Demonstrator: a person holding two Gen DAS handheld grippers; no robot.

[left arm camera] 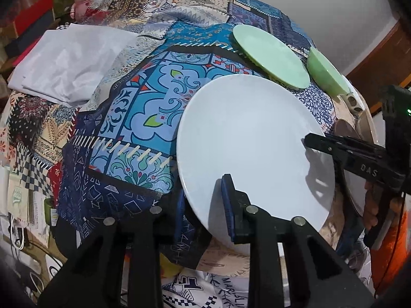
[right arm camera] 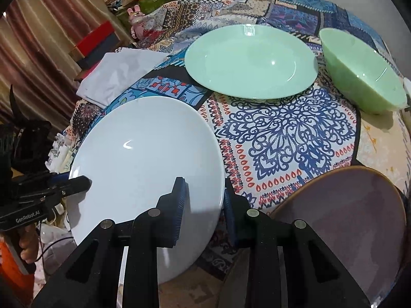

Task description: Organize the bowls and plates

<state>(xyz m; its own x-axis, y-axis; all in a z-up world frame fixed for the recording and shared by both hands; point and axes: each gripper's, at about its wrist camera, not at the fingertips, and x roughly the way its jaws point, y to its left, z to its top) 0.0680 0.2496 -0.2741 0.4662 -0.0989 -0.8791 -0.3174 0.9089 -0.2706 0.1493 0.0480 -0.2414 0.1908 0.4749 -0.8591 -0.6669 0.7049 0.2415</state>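
Observation:
A large white plate (left arm camera: 251, 138) is held tilted above the patchwork tablecloth (left arm camera: 143, 102). My left gripper (left arm camera: 205, 205) is shut on its near rim, one finger on top and one beneath. My right gripper (right arm camera: 205, 200) is shut on the opposite rim of the white plate (right arm camera: 143, 169); it shows in the left wrist view (left arm camera: 318, 143) too. A mint green plate (right arm camera: 250, 60) and a mint green bowl (right arm camera: 359, 71) lie behind. A purple-grey plate with a brown rim (right arm camera: 344, 218) lies at the right.
A folded white cloth (left arm camera: 69, 61) lies at the table's far left. A pink rabbit figure (right arm camera: 136, 18) and clutter stand beyond the table. Cables and a green bottle (left arm camera: 50, 211) sit below the left edge.

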